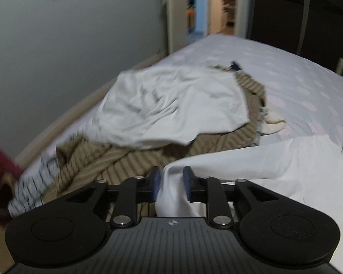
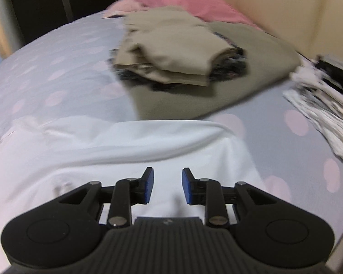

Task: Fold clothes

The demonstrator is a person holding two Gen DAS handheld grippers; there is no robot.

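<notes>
White garment (image 2: 116,150) lies spread on the bed (image 2: 45,73), on the near side of the folded stack (image 2: 171,66), so there's flat room to fold it. Left gripper (image 1: 170,183) has a bunched edge of that garment running up between its fingers (image 1: 156,180); fingers part-spread, cloth fills the gap, but can't tell if the pads actually press it, so likely a loosening hold, edge lifted to carry a fold over. Right gripper (image 2: 164,186) hovers over the garment, fingers spread, nothing between them. Unfolded pile (image 1: 171,105) of white and striped clothes waits on the bed beyond the garment.
</notes>
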